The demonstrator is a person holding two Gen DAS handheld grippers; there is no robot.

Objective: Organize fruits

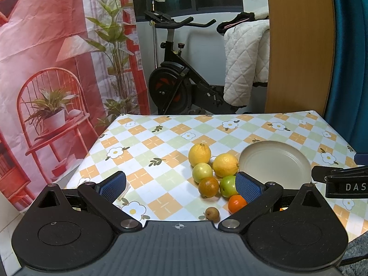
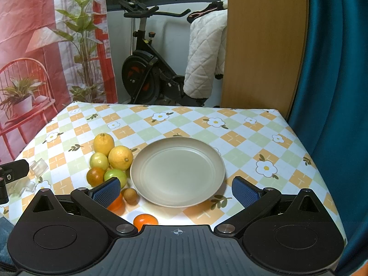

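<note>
A cluster of fruit lies on the checked tablecloth just left of an empty beige plate. It holds two lemons, a pale green fruit, a dark orange, a green apple, a tangerine and a small brown fruit. The right wrist view shows another tangerine near the front edge. My left gripper is open and empty, in front of the fruit. My right gripper is open and empty, in front of the plate.
The table is small, with edges close on all sides. A clear wrapper lies at its left. Behind stand an exercise bike, a wooden panel, a blue curtain and a printed red backdrop.
</note>
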